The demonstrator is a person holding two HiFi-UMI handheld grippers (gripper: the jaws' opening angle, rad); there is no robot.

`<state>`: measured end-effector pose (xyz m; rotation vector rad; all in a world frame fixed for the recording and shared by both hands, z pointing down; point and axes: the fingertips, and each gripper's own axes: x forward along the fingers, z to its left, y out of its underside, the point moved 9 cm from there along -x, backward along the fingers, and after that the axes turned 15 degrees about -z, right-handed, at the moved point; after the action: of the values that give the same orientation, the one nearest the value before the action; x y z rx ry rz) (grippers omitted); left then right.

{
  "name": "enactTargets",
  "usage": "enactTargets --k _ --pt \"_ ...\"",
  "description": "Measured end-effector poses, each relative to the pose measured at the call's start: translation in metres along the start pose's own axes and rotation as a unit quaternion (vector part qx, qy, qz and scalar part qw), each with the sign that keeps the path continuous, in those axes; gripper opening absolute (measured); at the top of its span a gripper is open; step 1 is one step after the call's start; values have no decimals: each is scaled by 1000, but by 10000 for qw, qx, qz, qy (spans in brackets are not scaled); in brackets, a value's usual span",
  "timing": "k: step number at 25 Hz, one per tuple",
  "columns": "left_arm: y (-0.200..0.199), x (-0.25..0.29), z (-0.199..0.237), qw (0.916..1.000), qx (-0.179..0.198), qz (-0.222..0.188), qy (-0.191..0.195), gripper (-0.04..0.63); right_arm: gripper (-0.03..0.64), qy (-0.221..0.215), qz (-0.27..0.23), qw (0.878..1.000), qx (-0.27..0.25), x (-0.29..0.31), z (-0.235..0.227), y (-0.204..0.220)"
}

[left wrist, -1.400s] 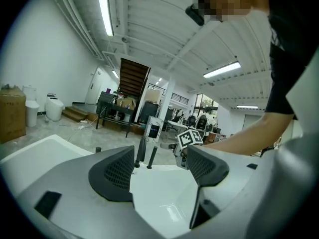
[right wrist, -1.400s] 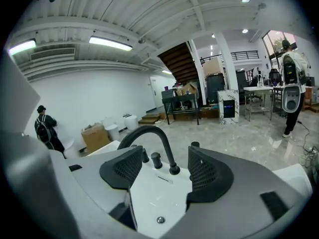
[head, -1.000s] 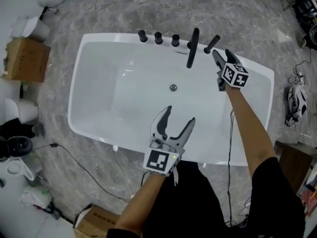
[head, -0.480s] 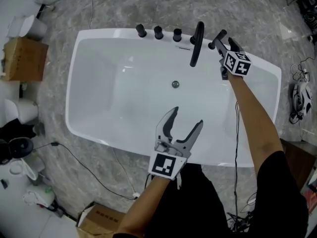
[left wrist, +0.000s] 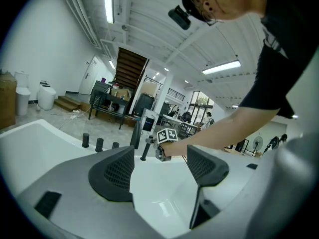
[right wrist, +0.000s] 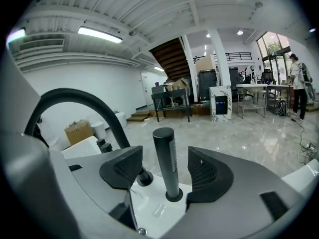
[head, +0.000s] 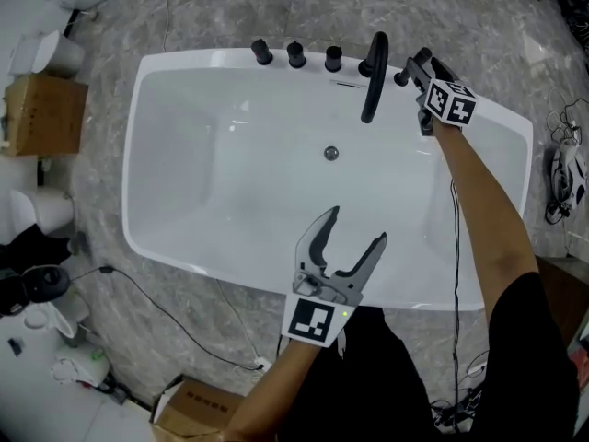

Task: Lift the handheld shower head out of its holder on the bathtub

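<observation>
Seen from steeply above, a white rectangular bathtub sits on a grey marbled floor, with a small round metal drain in its basin and, along its far rim, three short black knobs, a black curved spout and a black stick-shaped handheld shower head. The right gripper, on an outstretched bare forearm, is at the shower head. The left gripper hovers over the near rim with its jaws wide apart and nothing between them.
</observation>
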<state>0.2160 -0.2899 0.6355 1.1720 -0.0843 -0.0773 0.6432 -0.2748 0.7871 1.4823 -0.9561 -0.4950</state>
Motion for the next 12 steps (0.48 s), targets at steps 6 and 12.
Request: enactTargets --k 6,12 --pt "9 -4 6 9999 -72 90 -41 307 253 -134 138 9996 -226 13 0 3" --pt "15 -9 11 9998 -123 143 -90 307 197 -261 392 9958 -787 23 6 4"
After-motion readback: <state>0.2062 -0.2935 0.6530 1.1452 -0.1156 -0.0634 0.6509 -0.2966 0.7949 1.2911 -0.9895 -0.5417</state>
